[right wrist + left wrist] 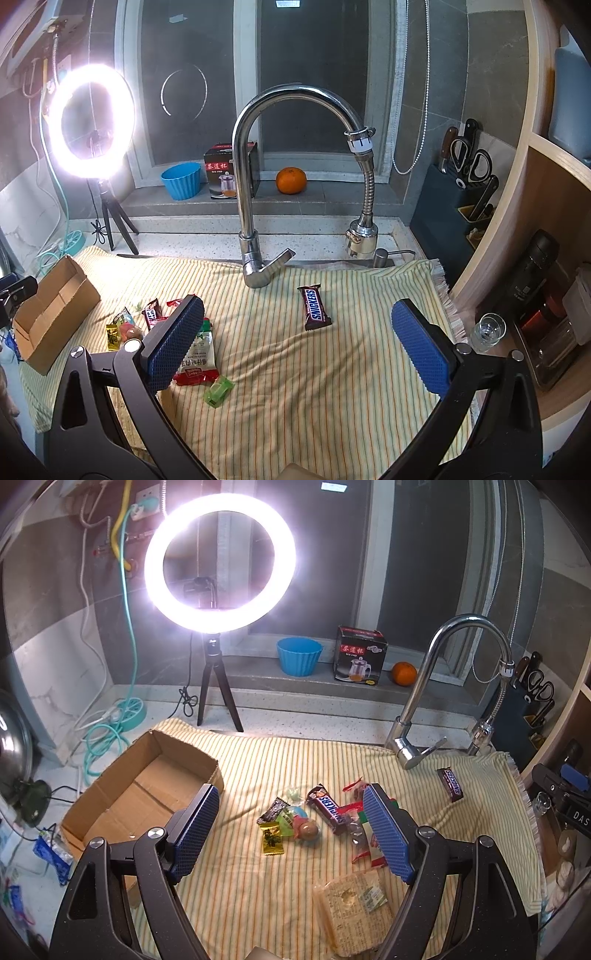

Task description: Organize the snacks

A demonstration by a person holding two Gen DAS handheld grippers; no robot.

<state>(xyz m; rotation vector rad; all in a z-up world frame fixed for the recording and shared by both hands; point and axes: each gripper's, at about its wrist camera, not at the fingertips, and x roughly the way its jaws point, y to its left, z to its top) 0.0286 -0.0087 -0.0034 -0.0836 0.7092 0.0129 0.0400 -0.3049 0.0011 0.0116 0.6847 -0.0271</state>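
Observation:
An open cardboard box (147,790) (51,314) lies at the left on the striped cloth (266,878) (314,387). A pile of snacks sits mid-cloth: a Snickers bar (328,810), a black wrapper (274,808), a yellow candy (271,839), a round chocolate ball (309,830), a red-and-white packet (197,360) and a cracker pack (354,904). A second Snickers bar (451,783) (314,308) lies apart near the tap. A green candy (218,391) lies by the packet. My left gripper (291,834) hangs open above the pile. My right gripper (295,343) is open, holding nothing.
A chrome tap (251,206) (421,701) rises at the cloth's far edge. A ring light on a tripod (219,565) stands behind the box. A blue bowl (298,655), tea-cup carton (360,655) and orange (291,180) sit on the sill. A small glass (487,330) and knife block (458,199) stand right.

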